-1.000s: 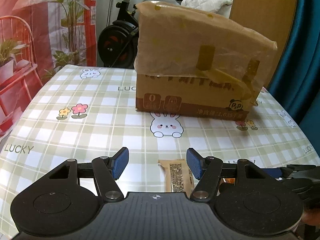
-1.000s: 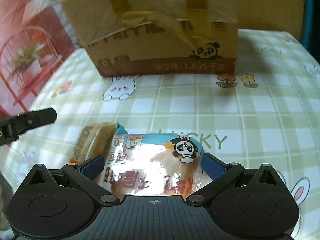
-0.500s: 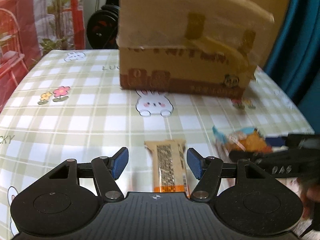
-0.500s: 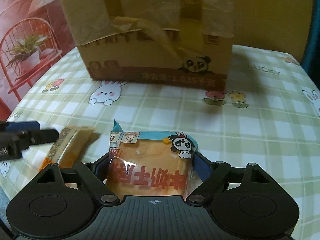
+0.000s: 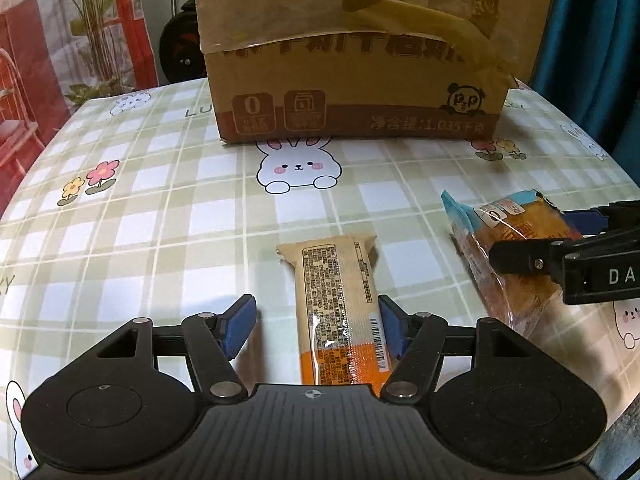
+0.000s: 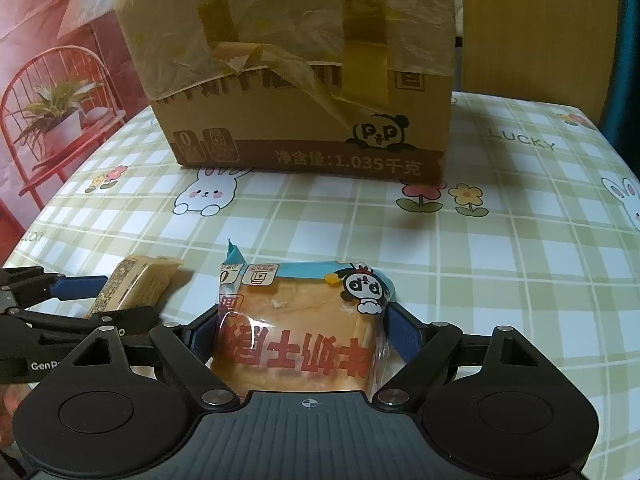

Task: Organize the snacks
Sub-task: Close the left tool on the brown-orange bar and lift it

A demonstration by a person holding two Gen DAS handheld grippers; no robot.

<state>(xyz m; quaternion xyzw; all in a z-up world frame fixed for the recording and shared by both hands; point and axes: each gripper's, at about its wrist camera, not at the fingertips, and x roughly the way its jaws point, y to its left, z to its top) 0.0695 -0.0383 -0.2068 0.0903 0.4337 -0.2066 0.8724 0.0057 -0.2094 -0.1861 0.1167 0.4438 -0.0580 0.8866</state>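
A tan and orange snack bar [image 5: 340, 308] lies on the tablecloth between the fingers of my left gripper [image 5: 316, 322], which is open; its right pad touches the bar, its left pad stands clear. The bar also shows in the right wrist view [image 6: 132, 286]. My right gripper [image 6: 302, 334] is shut on a wrapped bread pack with a panda label [image 6: 304, 328]. The pack [image 5: 516, 248] and the right gripper [image 5: 568, 256] show at the right of the left wrist view. A taped cardboard box [image 5: 356, 52] stands behind, also in the right wrist view [image 6: 296, 76].
The table has a green plaid cloth with rabbits and flowers [image 5: 160, 208]. A red chair and plant backdrop [image 6: 52, 112] is off the left edge. A blue curtain [image 5: 592, 40] hangs at the right. An exercise bike [image 5: 182, 52] stands behind the table.
Both grippers have moved forward towards the box. The snack bar has come further in between the left fingers. The right gripper has closed on the bread pack.
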